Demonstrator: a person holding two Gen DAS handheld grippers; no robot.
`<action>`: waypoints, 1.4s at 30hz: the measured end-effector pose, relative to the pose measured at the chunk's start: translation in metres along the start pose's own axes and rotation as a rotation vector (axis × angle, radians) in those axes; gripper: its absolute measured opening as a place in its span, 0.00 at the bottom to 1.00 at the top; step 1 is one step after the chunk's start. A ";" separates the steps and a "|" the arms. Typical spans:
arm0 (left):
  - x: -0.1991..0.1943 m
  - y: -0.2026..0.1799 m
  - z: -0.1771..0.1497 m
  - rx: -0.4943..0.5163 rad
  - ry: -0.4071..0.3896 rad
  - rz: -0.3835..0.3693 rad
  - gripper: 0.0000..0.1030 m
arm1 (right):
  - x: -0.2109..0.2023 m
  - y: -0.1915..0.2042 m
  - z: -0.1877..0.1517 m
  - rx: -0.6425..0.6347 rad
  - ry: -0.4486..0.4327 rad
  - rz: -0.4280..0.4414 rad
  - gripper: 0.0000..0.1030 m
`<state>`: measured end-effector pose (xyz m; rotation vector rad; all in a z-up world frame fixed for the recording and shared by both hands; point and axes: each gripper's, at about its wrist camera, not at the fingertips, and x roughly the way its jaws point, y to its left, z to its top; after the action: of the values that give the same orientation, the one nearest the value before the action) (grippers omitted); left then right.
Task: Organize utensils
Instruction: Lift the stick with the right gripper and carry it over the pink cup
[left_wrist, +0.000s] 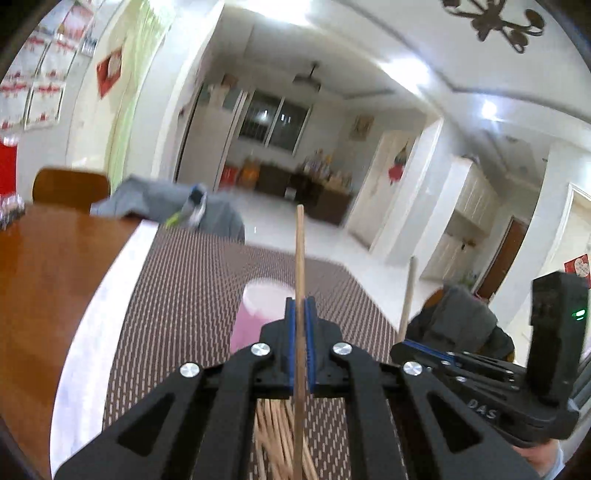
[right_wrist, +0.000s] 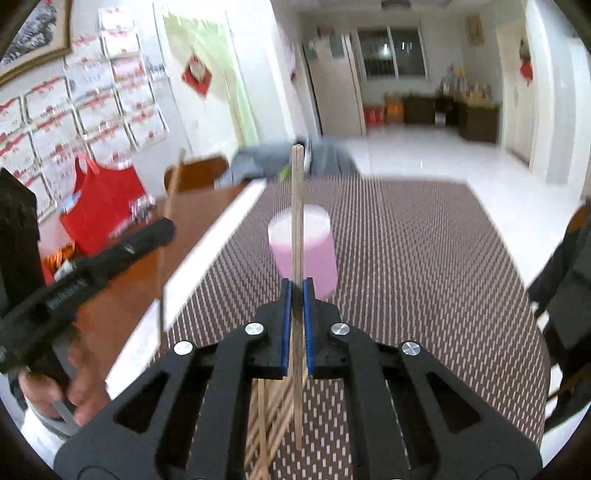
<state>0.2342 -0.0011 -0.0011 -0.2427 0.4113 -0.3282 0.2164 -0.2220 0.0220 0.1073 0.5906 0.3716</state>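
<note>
My left gripper is shut on a wooden chopstick that stands upright between its blue pads. My right gripper is shut on another wooden chopstick, also upright. A pink cup stands on the brown woven mat just beyond both grippers; it also shows as the pink cup in the left wrist view. Several loose chopsticks lie on the mat below the left gripper, and the same pile of chopsticks shows under the right one. Each view catches the other gripper with its stick at the side.
The mat lies on a wooden table with a white strip along the mat's edge. A grey cloth hangs over a chair at the far end. A red bag sits at the left. A dark jacket drapes a chair at the right.
</note>
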 end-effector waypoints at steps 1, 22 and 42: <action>0.001 -0.003 0.005 0.012 -0.025 0.004 0.05 | 0.000 0.002 0.009 -0.007 -0.037 -0.005 0.06; 0.098 0.006 0.075 -0.018 -0.388 0.019 0.05 | 0.055 -0.010 0.097 0.028 -0.398 0.006 0.06; 0.127 0.022 0.033 0.039 -0.245 0.035 0.06 | 0.103 -0.015 0.061 0.020 -0.292 0.001 0.07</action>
<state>0.3644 -0.0208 -0.0229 -0.2345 0.1674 -0.2678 0.3342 -0.1975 0.0152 0.1777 0.3057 0.3438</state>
